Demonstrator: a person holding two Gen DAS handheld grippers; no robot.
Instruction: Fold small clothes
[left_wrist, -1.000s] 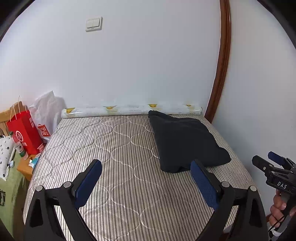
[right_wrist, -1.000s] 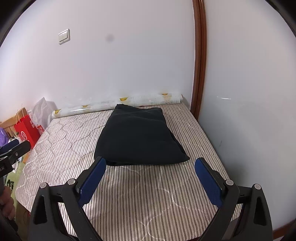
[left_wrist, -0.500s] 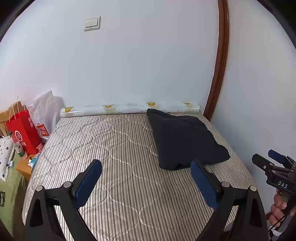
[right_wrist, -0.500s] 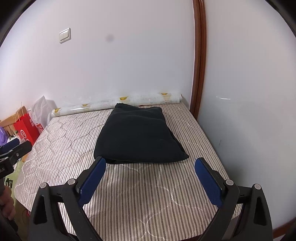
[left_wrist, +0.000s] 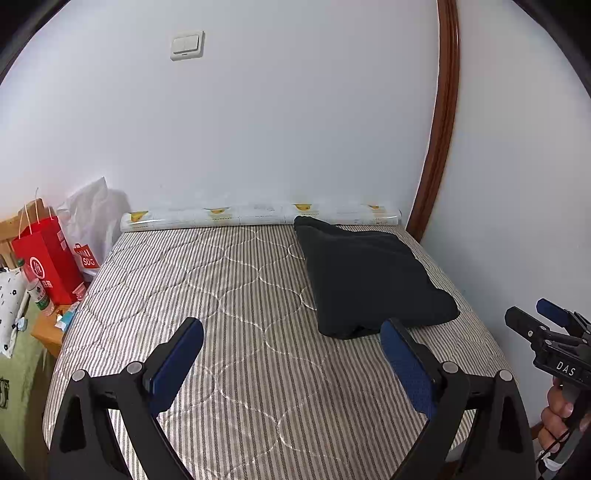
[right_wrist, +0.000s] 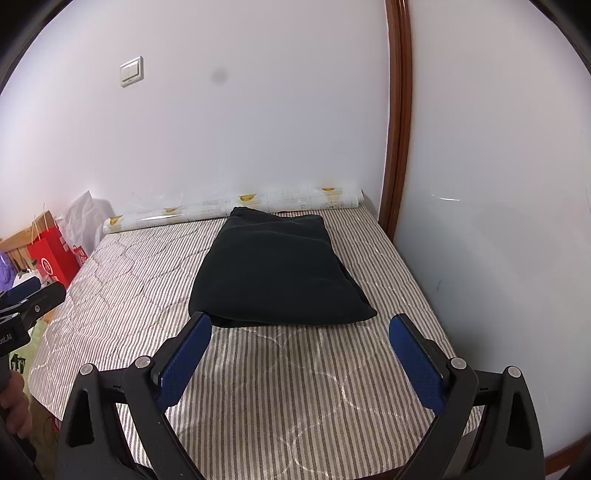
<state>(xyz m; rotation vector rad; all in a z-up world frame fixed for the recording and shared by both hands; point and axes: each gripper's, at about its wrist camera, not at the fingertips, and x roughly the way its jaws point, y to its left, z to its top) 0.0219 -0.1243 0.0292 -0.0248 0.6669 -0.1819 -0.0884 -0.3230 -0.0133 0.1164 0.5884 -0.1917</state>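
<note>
A dark folded garment (left_wrist: 369, 280) (right_wrist: 275, 273) lies on the striped quilted mattress (left_wrist: 229, 295) (right_wrist: 280, 369), toward its far right side near the wall. My left gripper (left_wrist: 291, 328) hovers open above the mattress's near part, the garment's near edge just beyond its right finger. My right gripper (right_wrist: 299, 325) is open too, held short of the garment's near edge with nothing between its blue pads. In the left wrist view the right gripper (left_wrist: 546, 332) shows at the right edge, in a hand.
A long printed roll (left_wrist: 258, 216) (right_wrist: 236, 208) lies along the wall at the mattress's far edge. Red and white shopping bags (left_wrist: 48, 258) stand left of the bed beside a wooden stand. A brown door frame (left_wrist: 439, 122) rises at the right corner.
Both views have drawn back slightly from the bed; the garment sits a touch farther away. Both grippers stay open and the garment has not moved.
</note>
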